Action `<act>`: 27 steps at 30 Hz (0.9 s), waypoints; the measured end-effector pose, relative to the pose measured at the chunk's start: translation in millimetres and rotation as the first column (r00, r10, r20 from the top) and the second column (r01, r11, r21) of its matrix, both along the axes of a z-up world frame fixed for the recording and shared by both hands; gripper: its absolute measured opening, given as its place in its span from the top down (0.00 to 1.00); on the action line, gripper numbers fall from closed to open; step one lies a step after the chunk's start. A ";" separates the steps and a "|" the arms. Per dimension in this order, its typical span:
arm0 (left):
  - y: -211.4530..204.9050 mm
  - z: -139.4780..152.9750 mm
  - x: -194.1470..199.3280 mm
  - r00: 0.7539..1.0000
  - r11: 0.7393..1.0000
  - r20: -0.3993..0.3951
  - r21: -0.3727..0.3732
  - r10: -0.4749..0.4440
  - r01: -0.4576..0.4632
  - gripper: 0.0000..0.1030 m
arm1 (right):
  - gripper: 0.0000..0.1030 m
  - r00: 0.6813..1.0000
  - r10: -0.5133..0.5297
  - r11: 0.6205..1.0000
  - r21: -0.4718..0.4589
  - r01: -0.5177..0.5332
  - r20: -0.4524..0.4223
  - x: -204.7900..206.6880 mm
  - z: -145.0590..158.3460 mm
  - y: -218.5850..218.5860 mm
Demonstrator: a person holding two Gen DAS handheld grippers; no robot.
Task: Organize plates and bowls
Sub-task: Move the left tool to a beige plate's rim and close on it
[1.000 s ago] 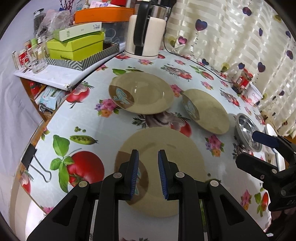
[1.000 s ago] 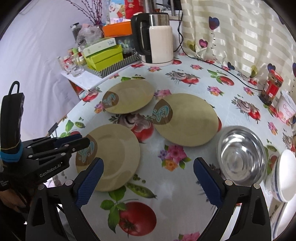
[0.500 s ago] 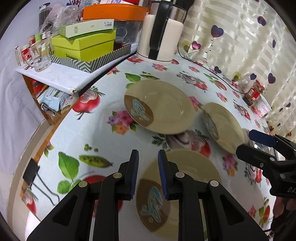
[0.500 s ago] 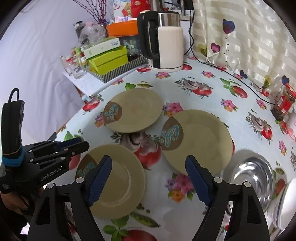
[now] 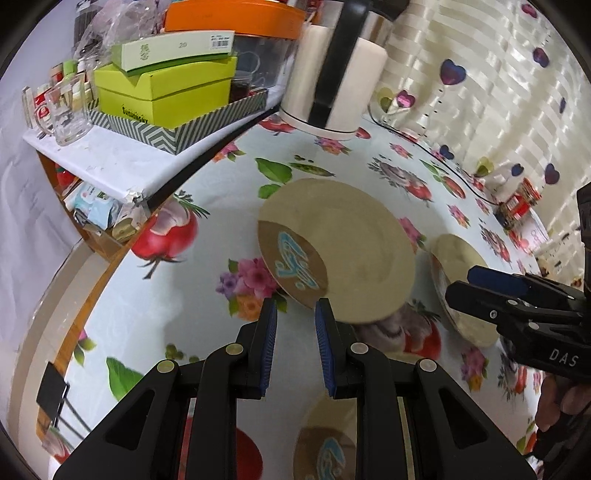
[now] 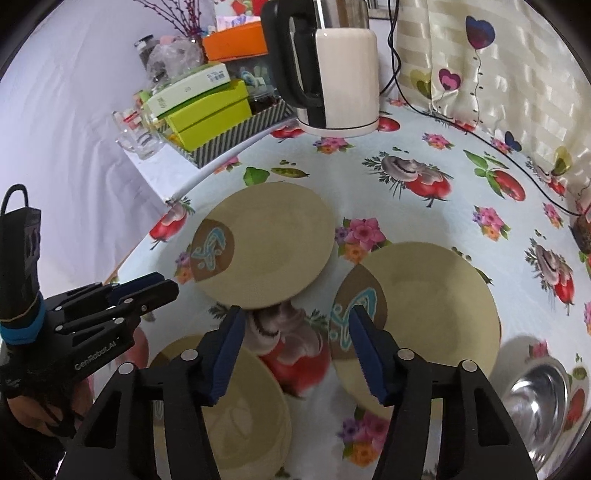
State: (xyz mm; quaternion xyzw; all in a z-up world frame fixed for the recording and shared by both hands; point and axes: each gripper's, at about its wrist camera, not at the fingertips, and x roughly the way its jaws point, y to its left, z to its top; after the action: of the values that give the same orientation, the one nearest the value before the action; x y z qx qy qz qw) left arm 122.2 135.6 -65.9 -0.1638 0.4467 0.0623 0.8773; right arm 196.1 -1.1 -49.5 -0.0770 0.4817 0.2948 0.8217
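- Far left of both grippers, a white cloth [image 6: 74, 110] hangs as a backdrop, and a side shelf [image 5: 107, 162] covered in white carries a glass mug [image 5: 66, 110] and a zigzag-patterned tray [image 5: 192, 125] of lime-green boxes [image 5: 173, 92], with an orange box [image 5: 236, 18] on top.
- The worktop [image 5: 177, 295] wears a pale oilcloth printed with tomatoes, flowers, pea pods and mushrooms; a black binder clip [image 5: 51, 387] grips its edge, low to the left of the left gripper.
- The left gripper [image 5: 295, 314] hangs over the oilcloth with a narrow gap between its blue pads and nothing in it.
- Just ahead of it and slightly right lies the far plate [image 5: 354, 247], tan with a brown patch and blue motif at its near rim.
- Below and behind its fingers, the near plate [image 5: 325, 443] shows partly.
- Beyond the far plate stands a white kettle [image 6: 340, 81] with a black handle, its cord [image 6: 480, 136] trailing right along the worktop.
- The right gripper [image 6: 295, 321] hovers over a printed tomato between the three plates; its jaws are closing, about half open, with nothing between them.
- Right of its right finger lies the right plate [image 6: 436, 306].
- Further right and nearer sits a steel bowl [image 6: 535, 402].
- A cream striped curtain [image 6: 517, 74] with heart shapes closes the right side.
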 end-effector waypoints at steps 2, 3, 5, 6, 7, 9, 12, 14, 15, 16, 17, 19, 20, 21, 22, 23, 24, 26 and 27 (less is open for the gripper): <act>5.4 -1.7 4.3 1.000 1.000 0.004 -0.007 0.011 -0.011 0.78 | 0.46 1.000 0.000 1.000 0.000 0.000 -0.004 8.4 -1.9 4.0; 8.4 -2.9 6.5 1.000 1.000 0.004 -0.011 0.017 -0.017 0.78 | 0.47 1.000 -0.002 1.000 -0.001 0.002 -0.006 13.0 -2.9 6.2; 14.7 -5.3 11.6 0.999 0.999 0.002 -0.018 0.032 -0.032 0.78 | 0.50 1.000 -0.002 1.000 0.001 0.002 -0.011 23.2 -4.7 10.4; 18.7 -7.0 14.5 0.999 0.999 0.002 -0.024 0.041 -0.041 0.78 | 0.50 1.000 -0.004 1.000 0.001 0.004 -0.013 27.4 -5.7 12.0; 21.0 -8.2 15.9 0.999 0.999 0.002 -0.027 0.047 -0.047 0.78 | 0.51 1.000 -0.006 1.000 0.001 0.006 -0.016 32.0 -7.0 13.7; 25.8 -10.7 19.2 0.998 0.998 0.002 -0.033 0.057 -0.057 0.78 | 0.54 1.000 -0.008 1.000 0.003 0.008 -0.026 40.7 -10.3 17.7; 30.7 -14.5 24.3 0.998 0.997 0.004 -0.047 0.062 -0.062 0.78 | 0.56 0.999 -0.007 1.000 0.000 0.007 -0.042 51.7 -16.7 23.4; 32.4 -16.9 27.5 0.998 0.997 0.003 -0.049 0.064 -0.064 0.78 | 0.59 0.999 -0.004 1.000 -0.002 0.004 -0.050 56.6 -21.3 26.8; 32.6 -17.6 28.6 0.998 0.997 0.003 -0.049 0.063 -0.063 0.78 | 0.59 0.998 -0.004 1.000 -0.002 0.004 -0.056 59.5 -24.1 28.1; 32.7 -18.7 30.7 0.998 0.997 0.002 -0.052 0.061 -0.061 0.78 | 0.60 0.998 -0.005 1.000 0.001 0.005 -0.062 61.7 -26.4 29.0; 33.3 -19.7 32.1 0.998 0.997 0.003 -0.059 0.058 -0.058 0.78 | 0.60 0.998 -0.006 1.000 0.002 0.007 -0.069 64.0 -28.9 29.9; 33.9 -20.9 34.1 0.999 0.996 0.006 -0.064 0.054 -0.054 0.78 | 0.60 0.997 -0.014 1.000 0.002 0.014 -0.082 69.5 -34.4 31.1; 34.2 -21.5 35.4 0.999 0.997 0.007 -0.065 0.053 -0.053 0.78 | 0.62 0.996 -0.015 1.000 0.003 0.016 -0.086 71.0 -36.2 31.3; 33.7 -21.9 36.8 0.999 0.996 0.006 -0.067 0.053 -0.052 0.78 | 0.63 0.996 -0.017 1.000 0.004 0.017 -0.089 72.8 -37.6 31.6; 34.1 -22.1 37.8 0.999 0.996 0.006 -0.068 0.053 -0.052 0.78 | 0.64 0.996 -0.020 1.000 0.005 0.020 -0.093 74.5 -39.0 31.5; 34.4 -22.3 38.8 0.999 0.996 0.005 -0.069 0.053 -0.053 0.78 | 0.66 0.995 -0.023 1.000 0.006 0.024 -0.097 76.5 -40.8 31.5; 34.8 -22.3 39.4 0.998 0.996 0.006 -0.070 0.056 -0.055 0.78 | 0.67 0.995 -0.025 1.000 0.007 0.026 -0.101 78.0 -42.1 31.5; 37.0 -22.1 39.5 0.998 0.995 0.009 -0.072 0.065 -0.064 0.78 | 0.71 0.994 -0.029 1.000 0.008 0.030 -0.109 80.9 -44.6 31.4; 38.0 -22.3 39.5 0.998 0.995 0.010 -0.077 0.067 -0.066 0.78 | 0.71 0.993 -0.031 0.999 0.010 0.032 -0.113 82.3 -45.6 31.5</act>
State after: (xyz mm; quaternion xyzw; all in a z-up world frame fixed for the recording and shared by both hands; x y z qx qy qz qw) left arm 161.7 173.6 -88.2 -0.2126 0.4376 0.0732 0.8706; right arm 278.4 30.4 -95.2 -0.0476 0.5267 0.2885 0.7982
